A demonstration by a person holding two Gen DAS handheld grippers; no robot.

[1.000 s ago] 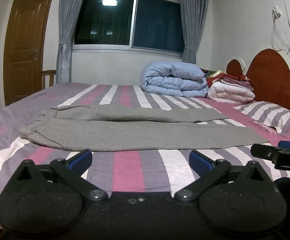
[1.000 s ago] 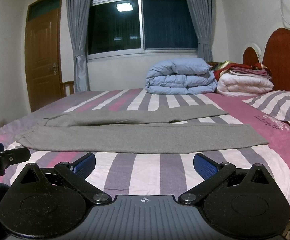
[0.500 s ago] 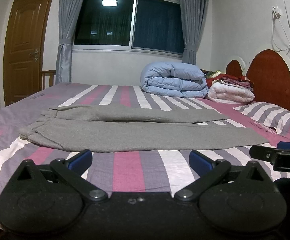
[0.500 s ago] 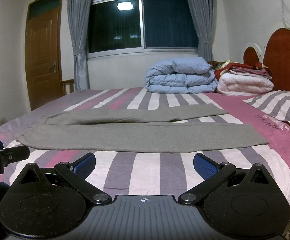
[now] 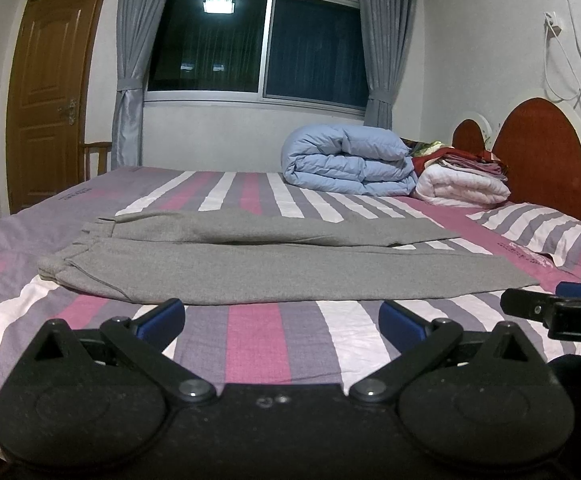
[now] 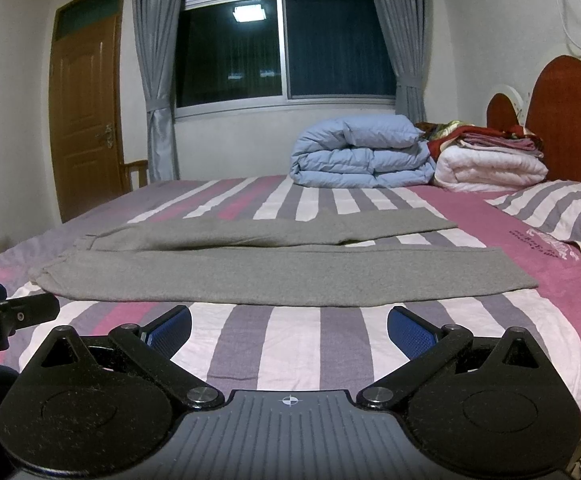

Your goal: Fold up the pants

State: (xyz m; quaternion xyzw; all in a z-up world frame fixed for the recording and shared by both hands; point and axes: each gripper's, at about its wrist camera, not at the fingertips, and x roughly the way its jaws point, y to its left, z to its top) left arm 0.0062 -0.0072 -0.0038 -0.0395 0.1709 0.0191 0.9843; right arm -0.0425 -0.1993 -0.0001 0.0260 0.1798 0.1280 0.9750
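Grey pants (image 5: 274, 268) lie flat across the striped bed (image 5: 286, 344), waistband at the left, both legs running to the right, the far leg angled away. They also show in the right wrist view (image 6: 250, 276). My left gripper (image 5: 280, 318) is open and empty, just short of the near leg's front edge. My right gripper (image 6: 288, 330) is open and empty, also short of that edge, further right. Each gripper's tip shows in the other's view, the right one (image 5: 546, 308) and the left one (image 6: 14, 312).
A folded blue duvet (image 5: 346, 164) and a stack of white and red bedding (image 5: 462, 180) lie at the far right by the wooden headboard (image 5: 542, 152). A striped pillow (image 6: 558, 216) lies right. A door (image 5: 46, 96), chair and curtained window stand behind.
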